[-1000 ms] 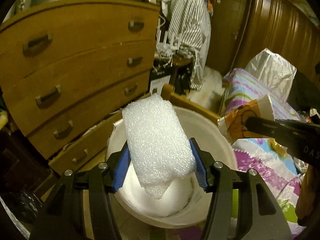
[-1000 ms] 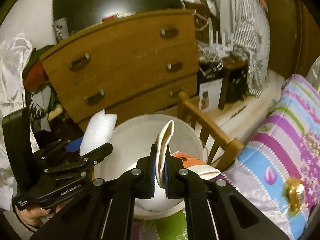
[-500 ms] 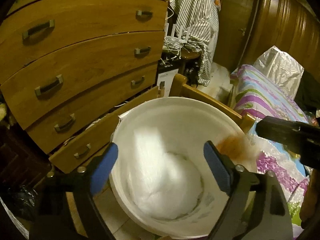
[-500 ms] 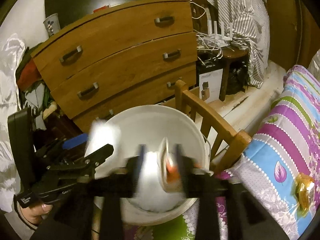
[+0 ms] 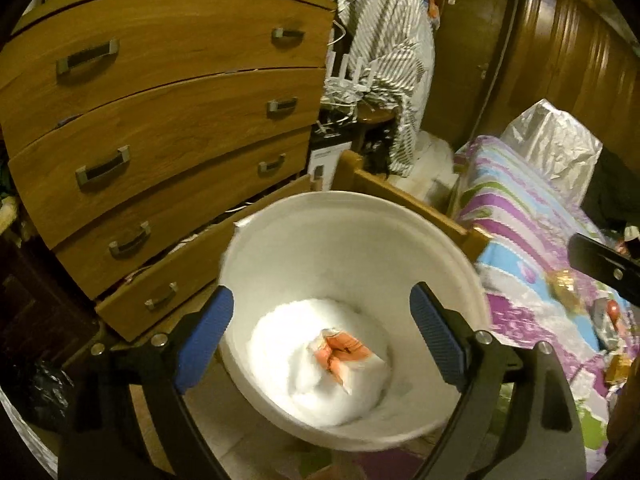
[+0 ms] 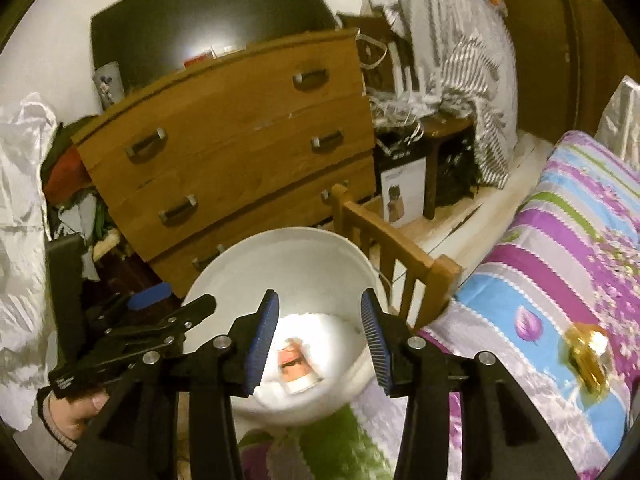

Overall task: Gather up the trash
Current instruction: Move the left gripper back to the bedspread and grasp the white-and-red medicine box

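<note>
- While both tools hang over the round white plastic bucket (image 5: 280, 240), the curved wooden chest of drawers with metal handles (image 5: 168, 120) fills the left of the left wrist view; its lowest drawer stands slightly pulled out.
- Left gripper (image 5: 322, 334): jaws spread wide with nothing between the blue pads (image 5: 204, 330); in the right wrist view the same tool (image 6: 160, 312) shows at lower left, gripped by a hand (image 6: 76, 408), with small white lettering on its body too blurred to read.
- Bucket contents: a white foam block (image 5: 288, 360) lies on the bottom, and a crumpled white-and-orange wrapper (image 5: 344, 356) rests on top of it; its print cannot be read. Bright glare washes out the foam's outline.
- Right gripper (image 6: 320, 338): jaws parted and empty, directly above the bucket (image 6: 288, 256) and the wrapper (image 6: 296, 364); in the left wrist view only a black part shows at the right edge, cut off.
- Wooden slatted bed frame (image 6: 404, 260): just beside the bucket's right rim.
- White box with a dark figure printed on it (image 6: 402, 192): stands on the floor behind the frame; its text is illegible.
- Striped purple, blue and green quilt (image 6: 560, 248): bears a crinkled gold foil wrapper (image 6: 588, 352), well apart from the bucket.
</note>
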A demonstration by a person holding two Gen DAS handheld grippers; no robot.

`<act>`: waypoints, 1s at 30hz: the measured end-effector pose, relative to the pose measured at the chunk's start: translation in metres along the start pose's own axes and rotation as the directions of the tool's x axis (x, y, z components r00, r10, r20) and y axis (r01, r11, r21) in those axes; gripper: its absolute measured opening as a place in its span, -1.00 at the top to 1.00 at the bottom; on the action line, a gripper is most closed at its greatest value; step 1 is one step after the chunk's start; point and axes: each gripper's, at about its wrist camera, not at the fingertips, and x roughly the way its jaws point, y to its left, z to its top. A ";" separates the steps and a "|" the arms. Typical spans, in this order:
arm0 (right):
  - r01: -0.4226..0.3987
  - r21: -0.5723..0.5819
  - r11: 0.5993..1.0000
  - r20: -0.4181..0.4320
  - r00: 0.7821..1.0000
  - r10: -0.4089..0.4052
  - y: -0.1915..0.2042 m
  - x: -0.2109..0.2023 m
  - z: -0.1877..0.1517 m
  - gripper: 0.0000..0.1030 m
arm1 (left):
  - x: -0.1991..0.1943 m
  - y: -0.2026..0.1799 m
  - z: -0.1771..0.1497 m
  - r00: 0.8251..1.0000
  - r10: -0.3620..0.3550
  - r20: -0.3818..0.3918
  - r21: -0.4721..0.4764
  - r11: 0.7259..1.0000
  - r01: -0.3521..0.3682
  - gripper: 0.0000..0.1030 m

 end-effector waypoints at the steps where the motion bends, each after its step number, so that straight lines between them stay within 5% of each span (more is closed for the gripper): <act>1: 0.007 0.003 1.000 0.025 1.000 -0.007 -0.001 -0.017 -0.007 0.09 | -0.004 -0.005 -0.002 1.000 -0.010 0.003 0.005 1.000 0.010 -0.68; 9: 0.102 0.063 0.993 0.153 0.982 -0.110 -0.035 -0.152 -0.092 -0.04 | -0.027 -0.091 -0.034 0.988 -0.153 -0.023 0.137 0.979 0.155 -0.68; 17: 0.283 0.212 0.935 0.103 0.945 -0.310 -0.123 -0.254 -0.211 -0.04 | -0.028 -0.215 -0.093 0.934 -0.315 -0.170 0.276 0.894 0.352 -0.68; 25: 0.513 0.471 0.718 -0.032 0.823 -0.568 -0.247 -0.349 -0.347 -0.05 | -0.037 -0.304 -0.148 0.884 -0.379 -0.273 0.367 0.808 0.460 -0.68; 28: 0.508 0.508 0.696 -0.072 0.830 -0.553 -0.274 -0.347 -0.368 -0.08 | -0.039 -0.323 -0.156 0.877 -0.382 -0.290 0.387 0.792 0.473 -0.68; 30: 0.466 0.531 0.708 -0.088 0.861 -0.501 -0.284 -0.336 -0.377 -0.12 | -0.042 -0.328 -0.158 0.876 -0.383 -0.295 0.396 0.785 0.476 -0.68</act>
